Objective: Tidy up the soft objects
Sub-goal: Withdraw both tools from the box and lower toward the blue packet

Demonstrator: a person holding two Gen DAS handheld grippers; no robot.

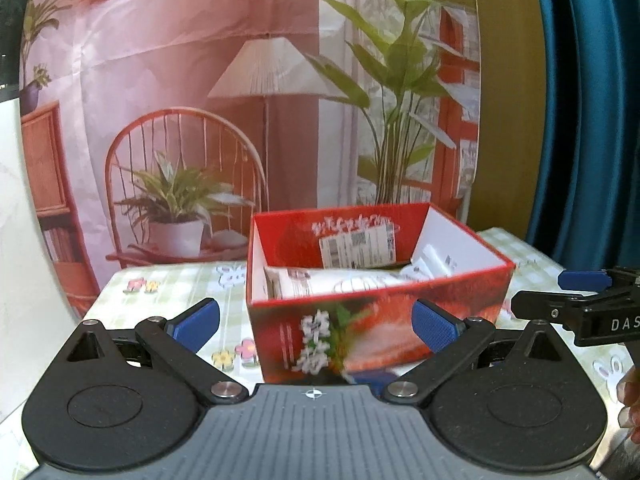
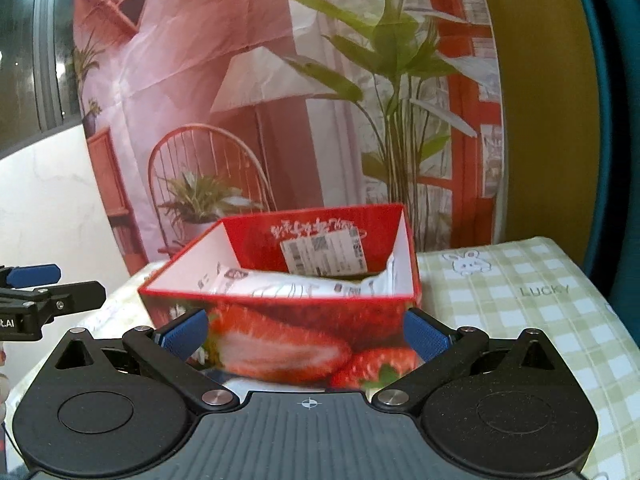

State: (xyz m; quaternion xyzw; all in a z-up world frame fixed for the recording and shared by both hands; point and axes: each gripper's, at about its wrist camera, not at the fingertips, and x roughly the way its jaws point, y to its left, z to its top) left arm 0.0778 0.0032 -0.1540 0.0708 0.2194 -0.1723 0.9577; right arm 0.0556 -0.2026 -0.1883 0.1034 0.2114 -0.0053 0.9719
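The red box sits on the checked cloth, and it is the landmark for everything here; inside it lie white soft packs, stretched along the box's near wall with their long axis running across the view, one end bunched up against the right inner wall; a labelled slip leans on the far wall behind them. The left gripper hangs just before the box's near face, its blue pads spread wide and holding nothing; the right gripper stands likewise before the box from the other side, fingers apart and empty, the strawberry print filling the gap between them. Each tool shows at the edge of the other's view, so they flank the box's front corners. Both are about equally near; the packs lie ahead of and above either tool's line, over the rim. No soft thing shows outside the box on the cloth, so the sorting looks largely done, though blur hides detail; any reach inside would, I judge, need to lift over the near wall first.
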